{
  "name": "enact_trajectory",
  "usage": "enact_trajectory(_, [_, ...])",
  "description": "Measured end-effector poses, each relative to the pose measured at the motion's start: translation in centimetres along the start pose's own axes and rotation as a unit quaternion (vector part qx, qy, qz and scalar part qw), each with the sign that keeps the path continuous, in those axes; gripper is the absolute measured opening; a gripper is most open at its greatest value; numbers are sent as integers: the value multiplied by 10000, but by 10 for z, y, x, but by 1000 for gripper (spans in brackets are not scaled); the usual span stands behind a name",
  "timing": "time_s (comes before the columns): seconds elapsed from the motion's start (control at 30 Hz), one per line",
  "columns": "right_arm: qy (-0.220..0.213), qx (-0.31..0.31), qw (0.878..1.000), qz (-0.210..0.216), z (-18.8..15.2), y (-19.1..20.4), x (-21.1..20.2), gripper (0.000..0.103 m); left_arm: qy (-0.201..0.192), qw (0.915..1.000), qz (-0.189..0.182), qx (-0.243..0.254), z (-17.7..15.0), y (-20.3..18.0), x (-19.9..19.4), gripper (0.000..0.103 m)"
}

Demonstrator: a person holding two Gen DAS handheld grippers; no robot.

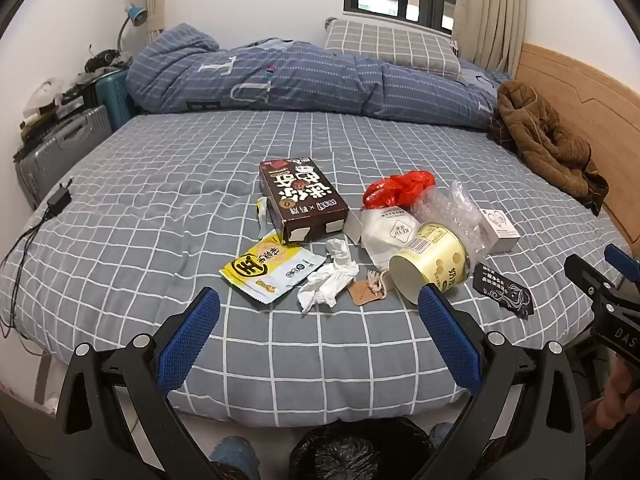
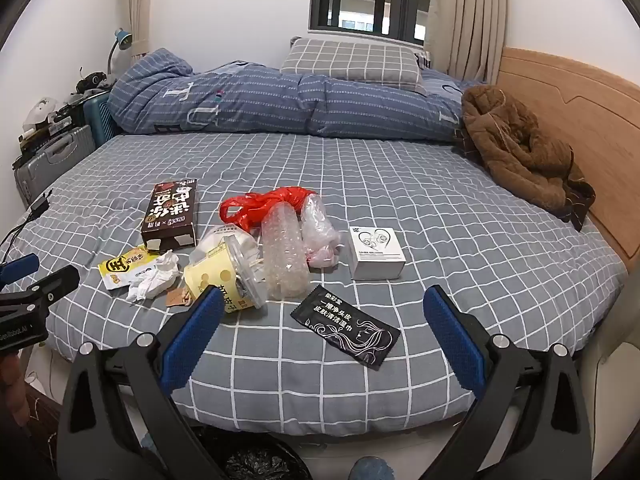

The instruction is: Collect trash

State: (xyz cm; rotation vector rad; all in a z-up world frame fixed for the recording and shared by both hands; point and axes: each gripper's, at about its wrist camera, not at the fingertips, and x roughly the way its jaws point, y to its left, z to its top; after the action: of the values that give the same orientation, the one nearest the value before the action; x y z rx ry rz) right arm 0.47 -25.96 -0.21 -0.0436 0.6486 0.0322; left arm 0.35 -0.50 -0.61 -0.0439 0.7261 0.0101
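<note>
Both the left claw (image 1: 319, 308) and right claw (image 2: 324, 308) are hanging spread wide, empty, above the bed (image 1: 160, 184), where the trash is lying clustered: brown box (image 1: 298, 204), yellow cup (image 1: 430, 258) tipped over, crumpled tissue (image 1: 328, 280), black sachet (image 2: 346, 326).

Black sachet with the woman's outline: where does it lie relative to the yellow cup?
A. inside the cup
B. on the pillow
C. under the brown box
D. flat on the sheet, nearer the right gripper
D: the black sachet lies flat on the checked sheet, apart from the tipped yellow cup, just ahead of the open right gripper.
</note>
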Motion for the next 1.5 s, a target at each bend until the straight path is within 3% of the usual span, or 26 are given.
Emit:
enact_trajectory(1.27, [58, -5, 10000, 4, -1, -1, 3, 96, 17, 10000, 3, -19, 1, 2, 1, 97])
enact_trajectory(1.5, [77, -104, 9999, 63, -2, 5, 12, 96, 65, 9998, 146, -79, 11, 7, 15, 97])
